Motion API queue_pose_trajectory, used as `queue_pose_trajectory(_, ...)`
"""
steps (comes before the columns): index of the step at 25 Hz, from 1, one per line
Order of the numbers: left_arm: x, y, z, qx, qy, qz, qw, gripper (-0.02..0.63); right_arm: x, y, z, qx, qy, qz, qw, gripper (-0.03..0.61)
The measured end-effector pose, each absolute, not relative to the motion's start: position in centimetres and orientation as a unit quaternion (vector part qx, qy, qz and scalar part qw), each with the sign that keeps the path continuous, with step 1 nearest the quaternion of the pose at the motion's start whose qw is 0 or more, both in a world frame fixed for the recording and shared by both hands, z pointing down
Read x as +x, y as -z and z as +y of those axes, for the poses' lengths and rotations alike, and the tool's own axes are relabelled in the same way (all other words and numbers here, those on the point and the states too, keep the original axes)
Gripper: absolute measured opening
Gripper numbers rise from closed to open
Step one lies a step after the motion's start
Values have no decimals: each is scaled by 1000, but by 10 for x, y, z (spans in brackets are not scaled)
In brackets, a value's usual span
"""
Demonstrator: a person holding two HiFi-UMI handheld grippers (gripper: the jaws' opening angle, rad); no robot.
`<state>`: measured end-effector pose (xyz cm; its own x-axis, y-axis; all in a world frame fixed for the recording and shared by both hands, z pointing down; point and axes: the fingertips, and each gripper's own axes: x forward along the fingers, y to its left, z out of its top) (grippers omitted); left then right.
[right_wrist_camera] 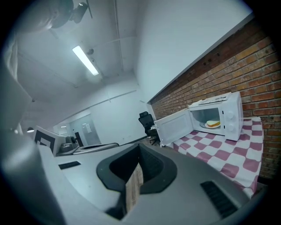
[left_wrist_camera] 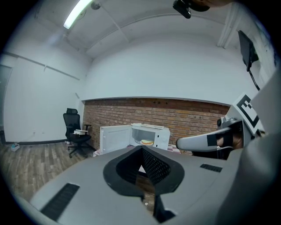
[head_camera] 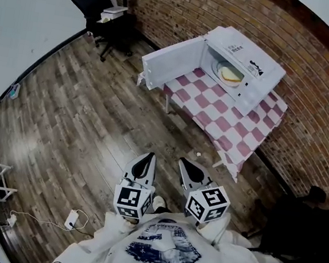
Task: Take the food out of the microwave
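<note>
While the microwave [head_camera: 244,65] stood with its door [head_camera: 170,62] already swung fully open to the left, the removal itself had not begun: the food [head_camera: 230,74] was inside the cavity, on a white plate [right_wrist_camera: 206,125], and nothing had been lifted out. The open door was the only step that appeared complete. The approach, the grasp, the withdrawal and the set-down were judged to remain. Both tools were held close to the person's body and well apart from the table [head_camera: 216,120], with bare wooden floor [head_camera: 91,122] between them and the appliance. The left gripper [head_camera: 147,157] had its jaws brought together with nothing between them; only a thin sliver of floor showed past the pads. The right gripper [head_camera: 183,162] was in the same condition, jaws closed and empty. Both would need to be opened before any pick-up. The food appeared as a pale, flat, rounded item with a yellowish edge, possibly bread or a sandwich; its exact kind could not be told at this range. It lay roughly central on the plate. The plate rim looked to be the more practical grasp point.
</note>
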<state>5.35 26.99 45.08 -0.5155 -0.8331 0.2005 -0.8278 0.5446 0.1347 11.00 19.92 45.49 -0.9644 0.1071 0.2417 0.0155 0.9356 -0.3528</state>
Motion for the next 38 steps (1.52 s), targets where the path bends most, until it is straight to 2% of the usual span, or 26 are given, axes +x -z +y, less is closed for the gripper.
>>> queue_pose_trajectory(22, -38, -462, 217, 520, -2, -846, 119, 8, 15, -467, 149, 9, -190, -974, 125, 14)
queue_pose_trajectory(38, -137, -459, 30, 584, -35, -802, 123, 8, -86, -467, -18, 60, -185, -974, 113, 14)
